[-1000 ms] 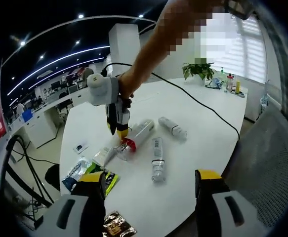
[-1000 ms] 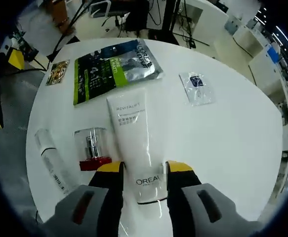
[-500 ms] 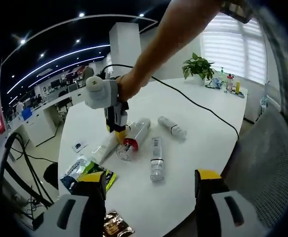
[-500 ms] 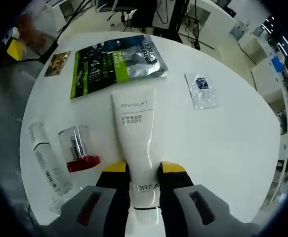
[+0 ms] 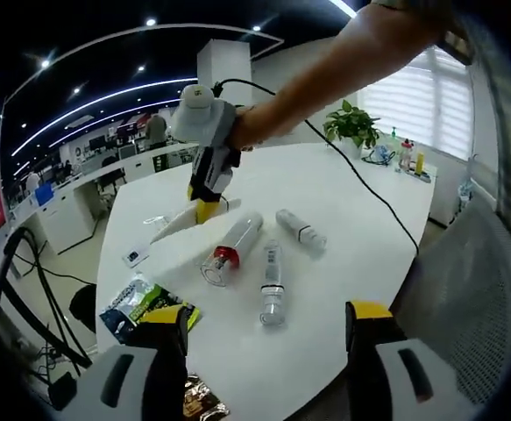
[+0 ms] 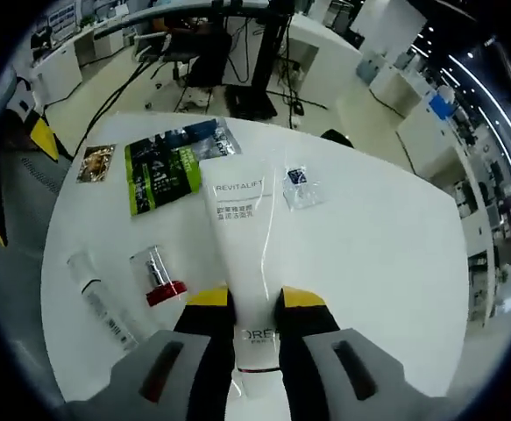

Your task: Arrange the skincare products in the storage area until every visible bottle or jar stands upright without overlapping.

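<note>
A round white table [image 5: 351, 254] carries a red-capped clear bottle [image 5: 226, 252] lying flat, two clear bottles [image 5: 272, 285] beside it, and green sachets [image 5: 145, 299] near its cap.

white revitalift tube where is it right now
The white tube is clamped in the right hand-held gripper, lifted off the white table; in the left gripper view it hangs above the red-capped bottle.

Right gripper [image 5: 205, 209] grips white tube [image 5: 174, 224] above table [image 5: 351, 228]; three bottles lying.
</note>
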A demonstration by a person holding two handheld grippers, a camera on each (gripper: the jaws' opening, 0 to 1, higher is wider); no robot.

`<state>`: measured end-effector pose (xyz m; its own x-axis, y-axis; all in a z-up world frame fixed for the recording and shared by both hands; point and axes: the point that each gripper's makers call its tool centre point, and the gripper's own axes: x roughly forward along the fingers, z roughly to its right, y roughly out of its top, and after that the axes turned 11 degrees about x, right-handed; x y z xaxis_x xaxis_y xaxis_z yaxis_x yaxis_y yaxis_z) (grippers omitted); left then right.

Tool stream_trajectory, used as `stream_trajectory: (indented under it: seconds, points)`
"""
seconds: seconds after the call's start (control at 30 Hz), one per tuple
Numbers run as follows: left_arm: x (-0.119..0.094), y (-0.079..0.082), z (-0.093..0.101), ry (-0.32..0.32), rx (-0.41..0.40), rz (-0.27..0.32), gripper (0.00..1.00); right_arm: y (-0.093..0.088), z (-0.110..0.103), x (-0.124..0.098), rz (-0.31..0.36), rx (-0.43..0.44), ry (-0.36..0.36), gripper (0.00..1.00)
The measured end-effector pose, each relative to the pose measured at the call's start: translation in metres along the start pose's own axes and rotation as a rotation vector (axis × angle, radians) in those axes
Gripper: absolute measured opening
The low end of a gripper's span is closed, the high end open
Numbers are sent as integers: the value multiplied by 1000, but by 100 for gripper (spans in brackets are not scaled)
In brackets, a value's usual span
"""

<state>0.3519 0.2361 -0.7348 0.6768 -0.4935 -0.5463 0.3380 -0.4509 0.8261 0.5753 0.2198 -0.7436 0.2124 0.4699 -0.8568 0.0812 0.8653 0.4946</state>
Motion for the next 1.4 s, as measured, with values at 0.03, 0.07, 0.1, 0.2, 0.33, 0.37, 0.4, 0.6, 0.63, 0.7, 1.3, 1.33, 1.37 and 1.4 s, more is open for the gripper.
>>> stream_trajectory:
  seconds: [0.03,0.07,0.1,0.2,0.33,0.37,0.4,0.6,0.63,0.7,1.3,1.33,1.37,1.4]
  points:
    - [0,0,0,-2,0,1,76,2,-1,-5,15,6,-8,15]
    - [0,1,1,-5,-2,3,76,3,-2,-12,31,24,-20,15]
    - [0,0,1,-5,-3,3,76,5,-2,-17,48,36,-30,15]
    - [0,0,2,-13,0,-2,76,13,-9,-38,128,98,-62,15]
    - [1,-1,4,-23,3,-6,76,15,-18,-61,195,153,-99,15]
    - [1,0,5,-27,5,-2,76,14,-23,-68,207,166,-108,16]
    - [0,1,6,-31,5,2,76,10,-35,-94,269,227,-149,16]
    - [-1,8,11,-59,-7,39,78,-3,-59,-128,355,330,-203,16]
    - [0,7,11,-60,-7,38,79,-5,-63,-132,367,346,-207,16]
    - [-1,9,12,-67,-17,48,80,-10,-73,-142,388,365,-224,16]
    - [-19,53,15,-179,-183,245,83,-41,-131,-196,526,528,-308,16]
    - [-20,56,14,-184,-188,257,83,-41,-133,-197,528,529,-310,16]
    - [-23,60,13,-190,-196,264,83,-41,-136,-197,533,530,-313,16]
    - [-24,63,12,-191,-196,271,83,-41,-139,-197,536,533,-312,17]
